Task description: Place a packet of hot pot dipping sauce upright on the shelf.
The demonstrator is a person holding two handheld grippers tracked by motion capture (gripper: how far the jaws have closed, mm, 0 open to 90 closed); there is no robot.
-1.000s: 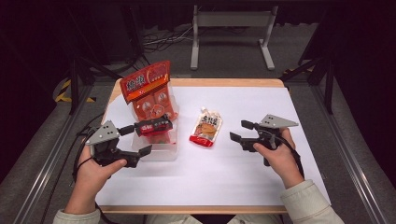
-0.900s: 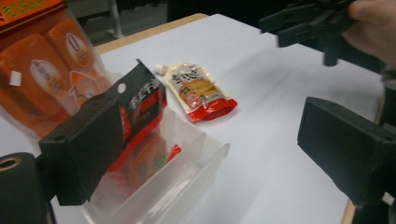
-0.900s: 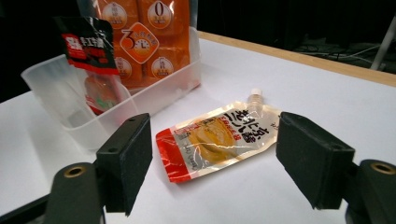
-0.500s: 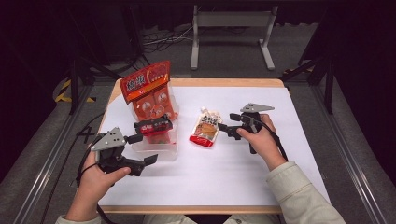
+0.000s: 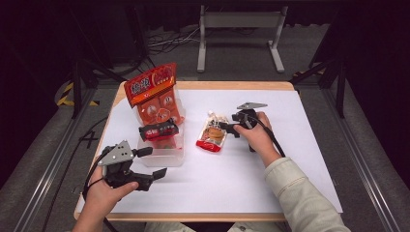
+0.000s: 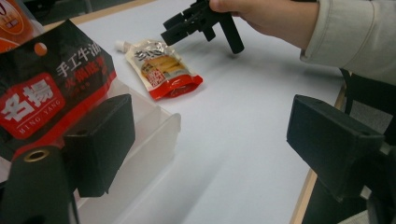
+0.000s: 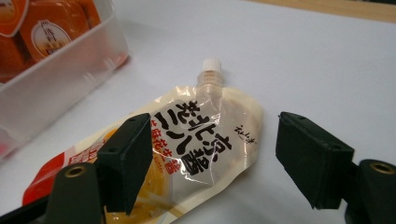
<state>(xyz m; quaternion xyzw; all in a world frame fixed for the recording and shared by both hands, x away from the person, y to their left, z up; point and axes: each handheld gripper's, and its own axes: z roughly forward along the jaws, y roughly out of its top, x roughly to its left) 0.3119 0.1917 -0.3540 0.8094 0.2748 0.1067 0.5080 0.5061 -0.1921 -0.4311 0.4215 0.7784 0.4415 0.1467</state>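
right gripper [image 5: 227, 126] reached spout pouch [image 5: 212, 133], jaws apart.

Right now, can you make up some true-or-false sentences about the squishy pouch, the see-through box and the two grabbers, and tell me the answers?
1. The clear spouted sauce pouch with a red bottom lies flat on the white table cover. True.
2. The right gripper is shut on the pouch. False: its jaws are open, close around it.
3. The clear plastic box holds red and orange snack packets. True.
4. The left gripper is inside the box. False: it hovers open in front of it.
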